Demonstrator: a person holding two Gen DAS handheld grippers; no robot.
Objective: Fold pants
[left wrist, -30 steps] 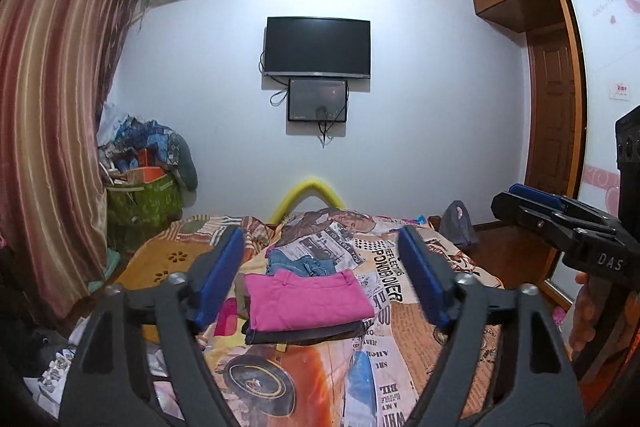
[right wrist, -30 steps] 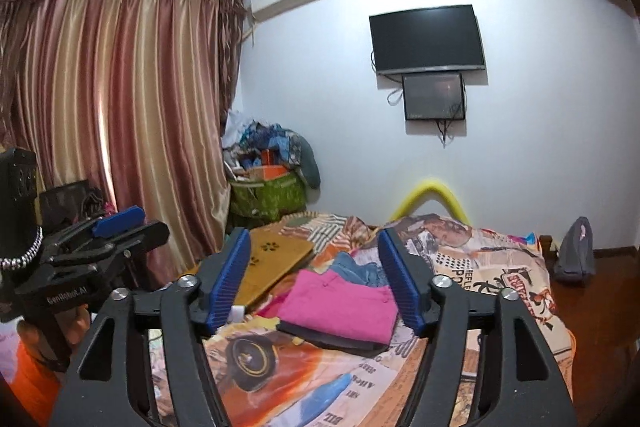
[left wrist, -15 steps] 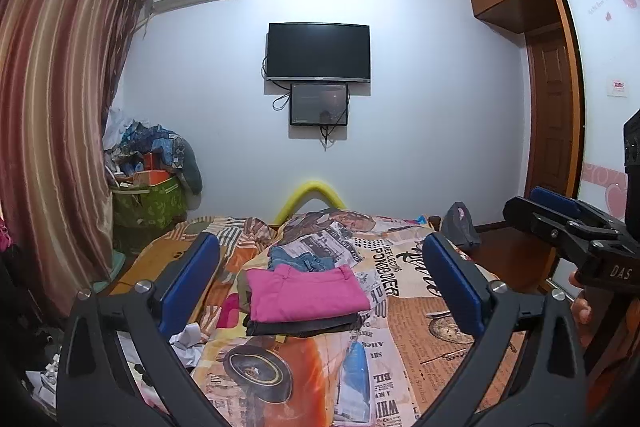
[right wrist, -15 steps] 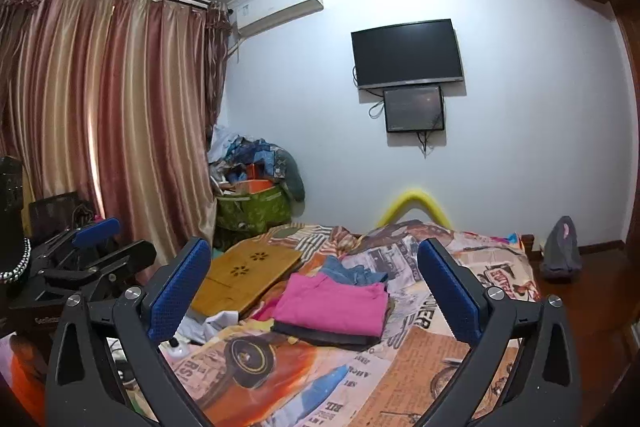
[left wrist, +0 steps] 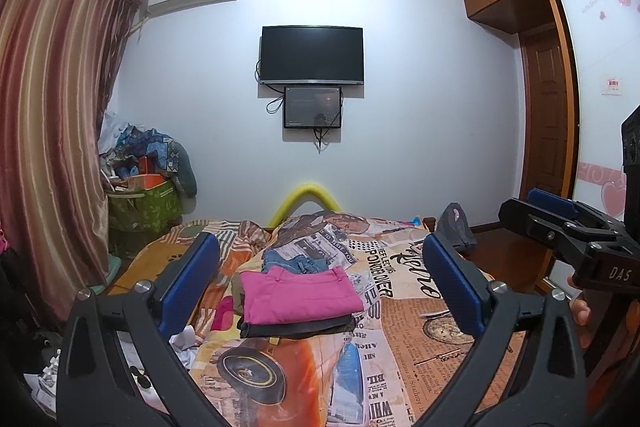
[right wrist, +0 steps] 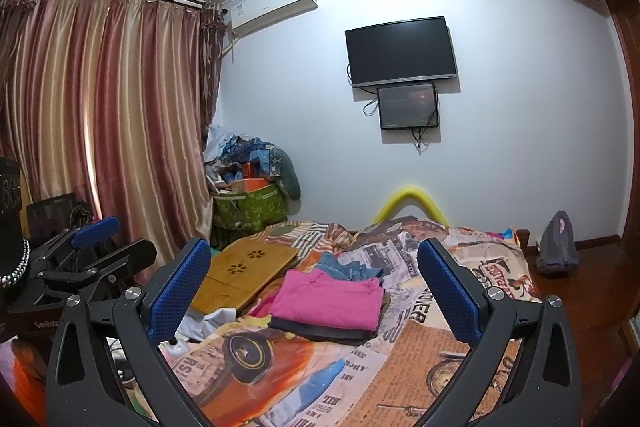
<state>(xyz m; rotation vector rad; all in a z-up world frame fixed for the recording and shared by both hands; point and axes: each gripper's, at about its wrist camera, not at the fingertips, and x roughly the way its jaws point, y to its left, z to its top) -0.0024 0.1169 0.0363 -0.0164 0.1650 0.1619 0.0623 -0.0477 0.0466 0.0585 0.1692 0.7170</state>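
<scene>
Folded pink pants (left wrist: 298,293) lie on top of a folded dark garment (left wrist: 296,327) on the bed (left wrist: 400,327), with crumpled blue jeans (left wrist: 294,259) just behind them. The pink pants also show in the right wrist view (right wrist: 332,301), as do the jeans (right wrist: 348,269). My left gripper (left wrist: 320,285) is open and empty, held above the bed in front of the stack. My right gripper (right wrist: 316,293) is open and empty, also short of the stack. The right gripper shows at the right edge of the left wrist view (left wrist: 560,227), and the left gripper at the left edge of the right wrist view (right wrist: 84,255).
The bed has a newspaper-print cover. A wooden lap desk (right wrist: 246,269) lies on its left side. A green bin heaped with clutter (left wrist: 142,203) stands by the curtain (left wrist: 48,127). A grey bag (left wrist: 454,225) sits on the floor by the wardrobe. A yellow foam arch (left wrist: 308,197) rises behind the bed.
Both grippers have opened wide from a narrower gap and drawn back from the stack. The clothes have not moved.
</scene>
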